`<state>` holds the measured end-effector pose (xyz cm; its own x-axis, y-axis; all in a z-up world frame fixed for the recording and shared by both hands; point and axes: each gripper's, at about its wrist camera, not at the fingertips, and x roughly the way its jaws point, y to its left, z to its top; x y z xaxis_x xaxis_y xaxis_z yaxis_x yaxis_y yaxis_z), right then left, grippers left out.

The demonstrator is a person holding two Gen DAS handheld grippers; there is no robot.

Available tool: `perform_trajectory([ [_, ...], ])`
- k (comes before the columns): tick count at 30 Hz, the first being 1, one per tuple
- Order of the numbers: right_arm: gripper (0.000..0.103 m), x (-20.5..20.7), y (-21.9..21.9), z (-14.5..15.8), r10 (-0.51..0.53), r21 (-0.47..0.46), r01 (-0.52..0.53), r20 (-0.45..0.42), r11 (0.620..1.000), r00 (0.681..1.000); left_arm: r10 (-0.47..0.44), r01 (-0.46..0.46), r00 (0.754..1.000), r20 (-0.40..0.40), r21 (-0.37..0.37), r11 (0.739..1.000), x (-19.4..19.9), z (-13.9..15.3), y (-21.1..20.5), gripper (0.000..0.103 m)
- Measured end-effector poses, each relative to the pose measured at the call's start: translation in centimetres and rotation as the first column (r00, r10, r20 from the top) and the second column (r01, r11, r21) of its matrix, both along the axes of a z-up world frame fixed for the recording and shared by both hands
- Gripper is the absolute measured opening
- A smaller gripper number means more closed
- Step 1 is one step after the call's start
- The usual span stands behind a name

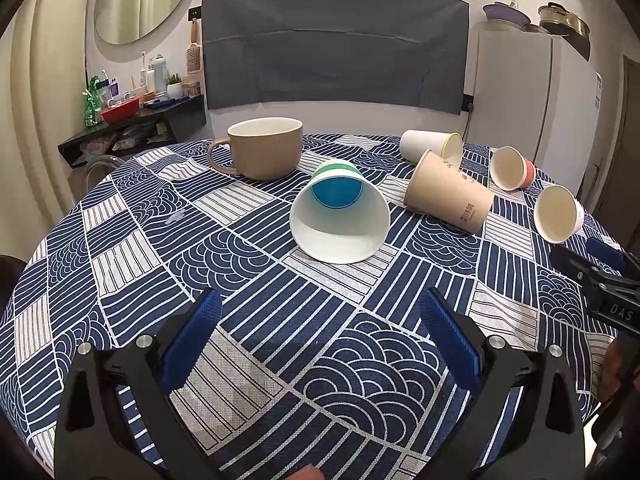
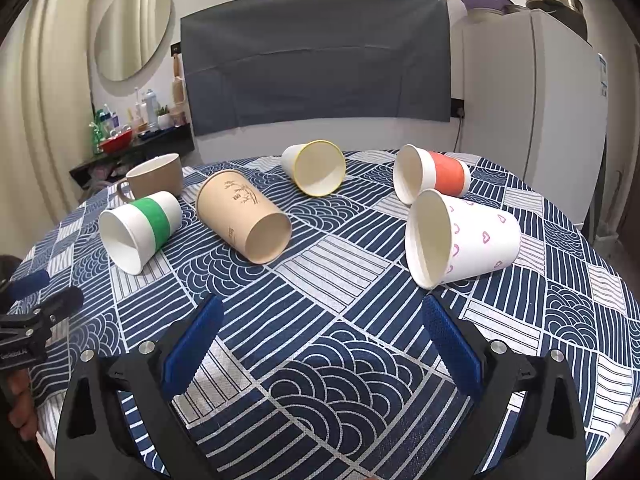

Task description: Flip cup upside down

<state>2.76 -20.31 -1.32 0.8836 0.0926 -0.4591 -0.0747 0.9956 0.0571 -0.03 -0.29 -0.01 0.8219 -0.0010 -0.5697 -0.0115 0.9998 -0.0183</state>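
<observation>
Matt paper on the green-banded cup and brown cup. Woven cloth on the table. Smooth satin ceramic for the mug.

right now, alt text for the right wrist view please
Five paper cups lie on their sides on a round table with a blue patterned cloth: green-banded, brown, yellow-rimmed, orange-banded and pink-hearted. A tan mug stands upright at far left. The right gripper hovers in front, jaws open and empty.

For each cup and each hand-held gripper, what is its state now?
Green-band cup: on its side.
Brown paper cup: on its side.
Yellow-rim cup: on its side.
Orange-band cup: on its side.
Heart-print cup: on its side.
Mug: upright.
Left hand-held gripper: open.
Right hand-held gripper: open.
</observation>
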Motion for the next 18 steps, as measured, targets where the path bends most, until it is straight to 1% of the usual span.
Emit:
perform_trajectory([
  [7, 0.095, -0.02, 0.0, 0.01, 0.001, 0.001, -0.001, 0.0, 1.0, 1.0, -0.016, 0.016, 1.0, -0.008, 0.002, 1.0, 0.1, -0.05, -0.12, 0.097],
  [18, 0.095, 0.04, -0.04, 0.05, 0.001, 0.001, -0.001, -0.001, 1.0, 1.0, -0.015, 0.015, 1.0, -0.006, 0.007, 1.0, 0.06, -0.11, -0.08, 0.097],
])
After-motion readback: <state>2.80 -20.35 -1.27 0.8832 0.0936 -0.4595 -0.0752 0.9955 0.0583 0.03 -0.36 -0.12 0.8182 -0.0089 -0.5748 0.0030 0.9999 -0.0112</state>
